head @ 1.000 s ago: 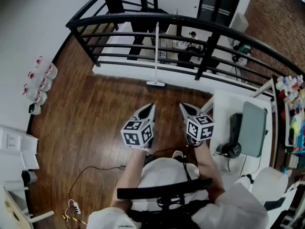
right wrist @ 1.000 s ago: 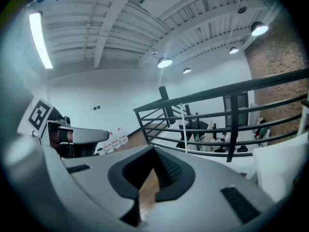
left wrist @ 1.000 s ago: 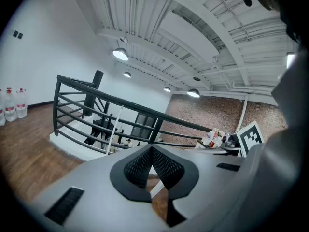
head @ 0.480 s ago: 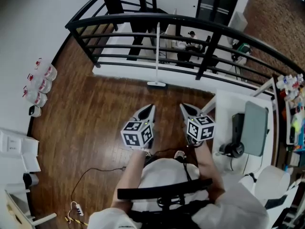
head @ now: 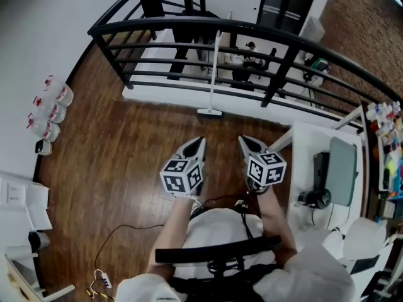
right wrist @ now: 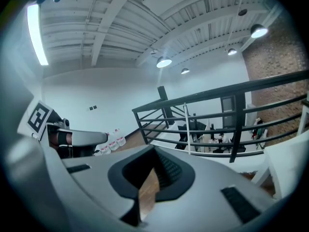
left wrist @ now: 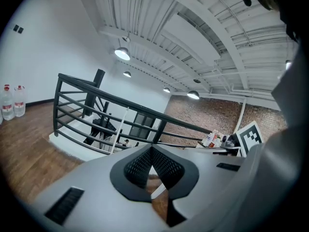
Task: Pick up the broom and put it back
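The broom [head: 213, 68], with a white handle and a flat white head, stands upright against the black railing [head: 189, 27] straight ahead on the wooden floor. It also shows as a thin white pole in the left gripper view [left wrist: 120, 128] and in the right gripper view [right wrist: 186, 128]. My left gripper [head: 201, 141] and right gripper [head: 242, 139] are held side by side in front of me, well short of the broom. Both are shut with nothing between the jaws, the tips meeting in the left gripper view [left wrist: 151, 148] and in the right gripper view [right wrist: 153, 150].
Several water bottles [head: 51, 109] line the white wall on the left. A white desk [head: 302, 145] with a laptop and headphones stands to the right. A cable [head: 119, 230] lies on the floor at lower left. People sit beyond the railing, on a lower level.
The view has shifted a little: the broom and railing now sit slightly further right and the desk has slid right. Both grippers keep their pose and stay shut.
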Demonstrator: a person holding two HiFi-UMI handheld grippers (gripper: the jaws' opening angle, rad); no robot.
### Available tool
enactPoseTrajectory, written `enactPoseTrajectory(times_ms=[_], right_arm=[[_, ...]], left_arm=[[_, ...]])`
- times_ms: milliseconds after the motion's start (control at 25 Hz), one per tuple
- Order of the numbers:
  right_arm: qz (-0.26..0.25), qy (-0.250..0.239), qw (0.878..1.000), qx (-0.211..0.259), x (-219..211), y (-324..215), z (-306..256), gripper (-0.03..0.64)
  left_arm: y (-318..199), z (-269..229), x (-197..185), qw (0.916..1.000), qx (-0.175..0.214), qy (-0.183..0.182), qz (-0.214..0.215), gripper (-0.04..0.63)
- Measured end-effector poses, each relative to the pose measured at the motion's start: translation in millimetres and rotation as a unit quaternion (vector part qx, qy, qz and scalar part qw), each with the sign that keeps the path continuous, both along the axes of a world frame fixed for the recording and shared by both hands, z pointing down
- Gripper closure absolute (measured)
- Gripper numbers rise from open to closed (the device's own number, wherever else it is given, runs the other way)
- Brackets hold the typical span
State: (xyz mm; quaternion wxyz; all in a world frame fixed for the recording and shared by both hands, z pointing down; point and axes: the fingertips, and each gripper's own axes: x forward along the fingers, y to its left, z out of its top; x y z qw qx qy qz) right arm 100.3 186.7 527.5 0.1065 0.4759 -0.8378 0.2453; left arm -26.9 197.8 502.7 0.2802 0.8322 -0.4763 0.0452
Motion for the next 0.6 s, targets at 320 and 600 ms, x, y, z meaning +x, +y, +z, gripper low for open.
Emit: enactPoseTrajectory(times_ms=[320, 600], right_arm=[[0.029, 0.011, 0.999, 0.003, -48.4, -1.3, 1.7, 0.606], [0.042, 0.024, 0.999, -0.001, -70.1, -11.5, 5.6, 0.606]], left_arm=[[-3.9, 5.3, -56.6, 0.9998, 0.002, 0.005, 0.021, 0.607], [-16.6, 10.7, -82.9, 0.9994, -0.001, 0.011, 0.033, 0.607]])
